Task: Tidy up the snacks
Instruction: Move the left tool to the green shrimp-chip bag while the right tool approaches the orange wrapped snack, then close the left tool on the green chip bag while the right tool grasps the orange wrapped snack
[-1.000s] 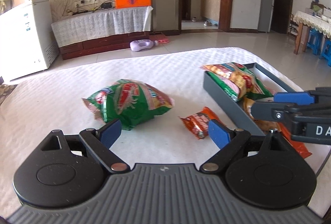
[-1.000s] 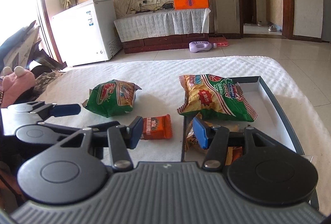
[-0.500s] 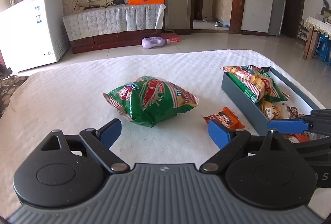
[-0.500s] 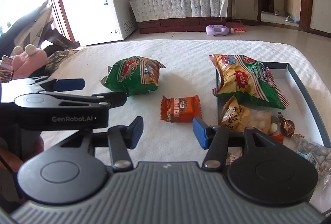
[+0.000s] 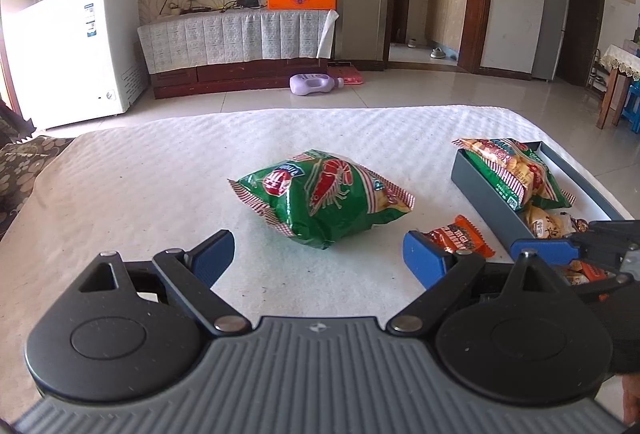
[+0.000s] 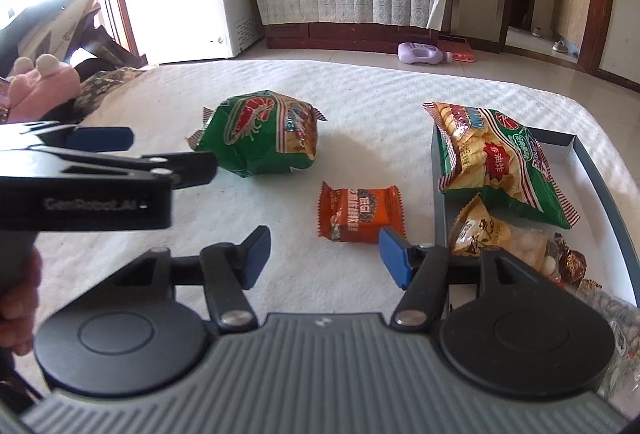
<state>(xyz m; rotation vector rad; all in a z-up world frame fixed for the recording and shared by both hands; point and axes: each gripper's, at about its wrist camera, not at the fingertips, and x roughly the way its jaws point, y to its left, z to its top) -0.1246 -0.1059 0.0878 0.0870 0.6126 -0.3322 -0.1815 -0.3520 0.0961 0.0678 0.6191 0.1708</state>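
Note:
A green shrimp-chip bag (image 5: 322,199) (image 6: 260,137) lies on the white tablecloth. A small orange snack packet (image 5: 460,236) (image 6: 358,211) lies to its right, beside a grey tray (image 5: 482,189) (image 6: 600,173). The tray holds a green cracker bag (image 6: 496,161) (image 5: 516,169) and several small snacks (image 6: 480,230). My left gripper (image 5: 318,254) is open and empty, just short of the shrimp bag. My right gripper (image 6: 320,254) is open and empty, just short of the orange packet. The left gripper also shows at the left in the right wrist view (image 6: 92,169).
The table's far edge (image 5: 320,111) drops to a tiled floor with a purple bottle (image 5: 314,83). A white freezer (image 5: 76,45) and a TV cabinet (image 5: 240,45) stand behind. A pink plush toy (image 6: 40,85) sits off the table's left side.
Both grippers have pulled back and risen, so the snacks look farther away. The right gripper has moved out of the tray area toward the orange packet. Both stay open.

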